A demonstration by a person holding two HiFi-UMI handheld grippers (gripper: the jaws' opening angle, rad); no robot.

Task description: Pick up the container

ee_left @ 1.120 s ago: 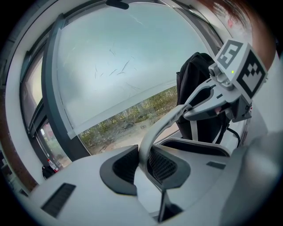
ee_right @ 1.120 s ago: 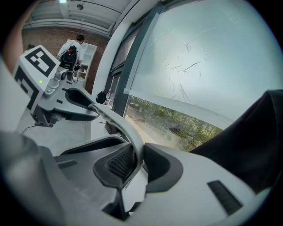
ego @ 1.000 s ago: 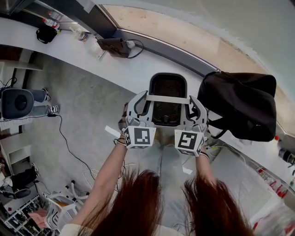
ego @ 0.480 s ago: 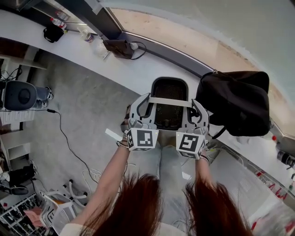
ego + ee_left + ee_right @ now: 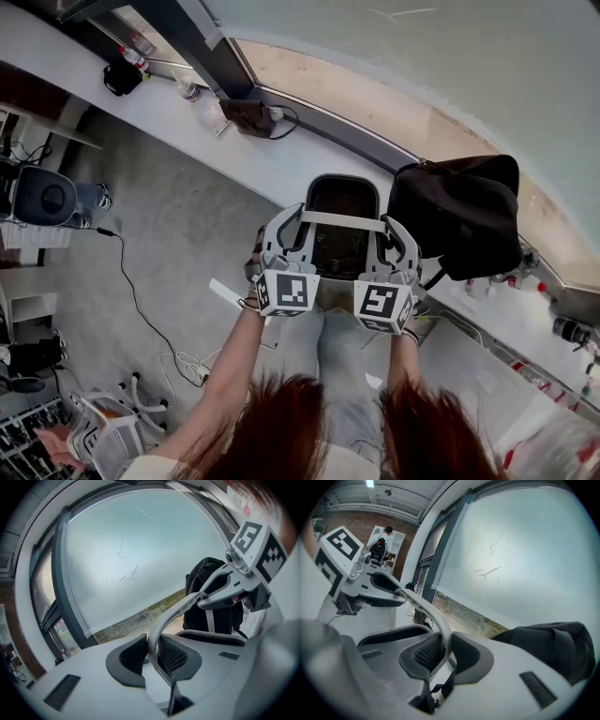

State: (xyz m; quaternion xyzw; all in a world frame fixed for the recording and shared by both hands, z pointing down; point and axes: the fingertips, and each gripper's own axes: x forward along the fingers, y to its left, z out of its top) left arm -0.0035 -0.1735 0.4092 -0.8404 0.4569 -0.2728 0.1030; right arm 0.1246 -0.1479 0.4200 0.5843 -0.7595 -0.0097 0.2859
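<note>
Nearest me, my two marker cubes show bold black-and-white square patterns and no readable lettering. Just past them the left tongs (image 5: 296,221) (image 5: 152,657) are clamped on one end of the pale grey handle (image 5: 342,222) (image 5: 165,620) (image 5: 429,609), both ribbed pads pressed against the band. The right tongs (image 5: 388,225) (image 5: 446,654) pinch the other end the same way. The container (image 5: 339,179) (image 5: 213,637) (image 5: 391,634), a dark mesh bin with a light rim, hangs under that handle between the tongs, in front of the edge of the long white tabletop (image 5: 234,150). I cannot tell what is under its base. Crowding it on my right is a big black bag (image 5: 459,220) (image 5: 213,599) (image 5: 555,641), slumped on the tabletop just beside the container's rim, the closest thing in the way. Down to my left the grey floor (image 5: 187,234) carries a thin black cable (image 5: 131,281), a white chair base (image 5: 108,431) and, further out, a round dark device (image 5: 42,195) next to a pair of shoes (image 5: 98,197). Farther along the tabletop sit a small brown pouch (image 5: 248,114) with a cord, a black object (image 5: 122,77) and some bottles (image 5: 136,58); their labels are too small to read. Beyond everything a frosted window pane (image 5: 422,56) (image 5: 140,550) (image 5: 520,550) in a dark frame fills the far side.
</note>
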